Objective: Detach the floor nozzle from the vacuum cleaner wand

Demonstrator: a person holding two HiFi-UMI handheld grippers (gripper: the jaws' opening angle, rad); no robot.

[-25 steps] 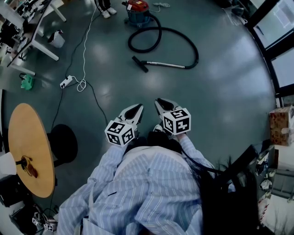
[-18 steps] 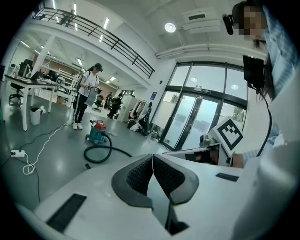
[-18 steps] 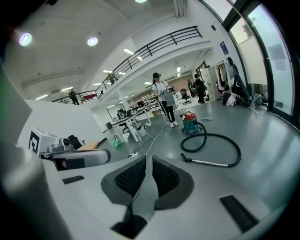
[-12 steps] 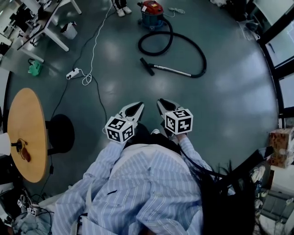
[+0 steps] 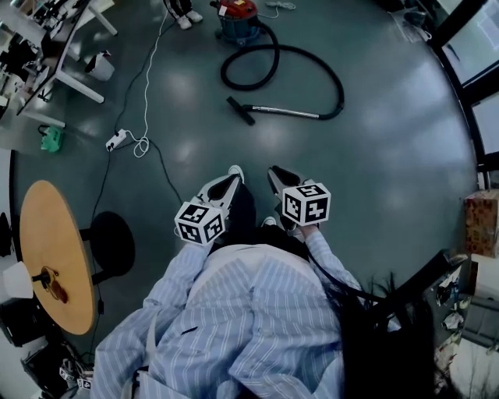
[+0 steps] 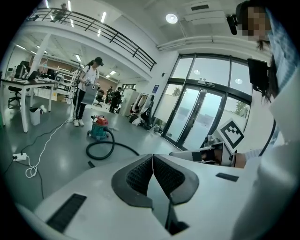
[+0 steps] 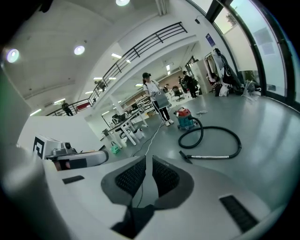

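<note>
The left gripper (image 5: pixel 228 182) and the right gripper (image 5: pixel 274 172) are held side by side in front of the person's striped shirt (image 5: pixel 249 312), both aimed over the grey floor (image 5: pixel 374 156). In the left gripper view the fingers (image 6: pixel 140 173) are clenched flat against each other with nothing between them. In the right gripper view the fingers (image 7: pixel 127 176) are likewise drawn together and empty, with only floor showing past them. The vacuum cleaner (image 5: pixel 236 15) stands well apart from both grippers, out on the open floor towards its far edge in the head view. Its black hose (image 5: pixel 327 74) loops away from the canister and curves round to the metal wand (image 5: pixel 284 113), which lies flat on the floor. The floor nozzle (image 5: pixel 239 110) is attached at the wand's end, on the side nearer the white counter (image 5: pixel 74 74). Another person (image 6: pixel 87 89) stands just beside the canister. A white cable (image 5: pixel 145 78) trails across the floor to a power strip (image 5: pixel 115 139), and a round wooden counter (image 5: pixel 47 234) sits at the floor's left edge in the head view. Glass doors (image 6: pixel 197 122) close the far side of the floor.
</note>
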